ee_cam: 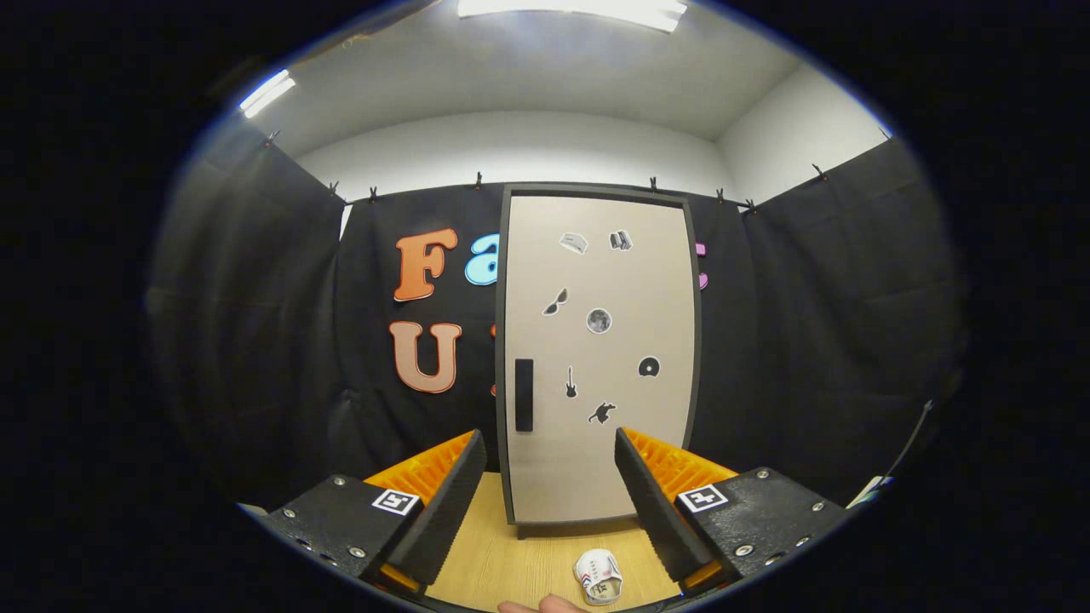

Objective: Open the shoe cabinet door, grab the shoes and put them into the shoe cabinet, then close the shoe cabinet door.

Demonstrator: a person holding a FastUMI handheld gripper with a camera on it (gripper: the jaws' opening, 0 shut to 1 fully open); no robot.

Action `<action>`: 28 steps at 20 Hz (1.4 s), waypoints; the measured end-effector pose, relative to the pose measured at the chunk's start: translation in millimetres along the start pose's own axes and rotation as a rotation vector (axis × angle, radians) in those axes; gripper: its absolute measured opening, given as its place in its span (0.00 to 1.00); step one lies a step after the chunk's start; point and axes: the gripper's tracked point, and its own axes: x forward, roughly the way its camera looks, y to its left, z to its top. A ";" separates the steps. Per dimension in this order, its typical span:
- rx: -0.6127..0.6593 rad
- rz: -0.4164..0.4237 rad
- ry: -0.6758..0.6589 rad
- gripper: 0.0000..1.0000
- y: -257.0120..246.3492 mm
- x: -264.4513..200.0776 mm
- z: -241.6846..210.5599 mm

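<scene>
We held the hand-held gripper (551,451) released, its fingers (443,502) wide apart and touching nothing. The cabinet (600,358) stood closed beyond them on the bench (502,562). The shoe (598,576) lay between the fingers, near us.

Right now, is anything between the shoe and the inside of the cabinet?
Yes: the cabinet door is shut, its black handle on the left edge. The white shoe lies on the wooden floor in front of it, between the open gripper jaws. Nothing visible blocks the handle.
</scene>
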 end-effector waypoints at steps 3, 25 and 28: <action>-0.019 0.015 0.004 0.95 6.8 20.9 -5.1; 0.040 0.102 0.019 0.95 45.0 251.1 -71.2; 0.061 0.090 0.026 0.95 50.9 275.5 -76.9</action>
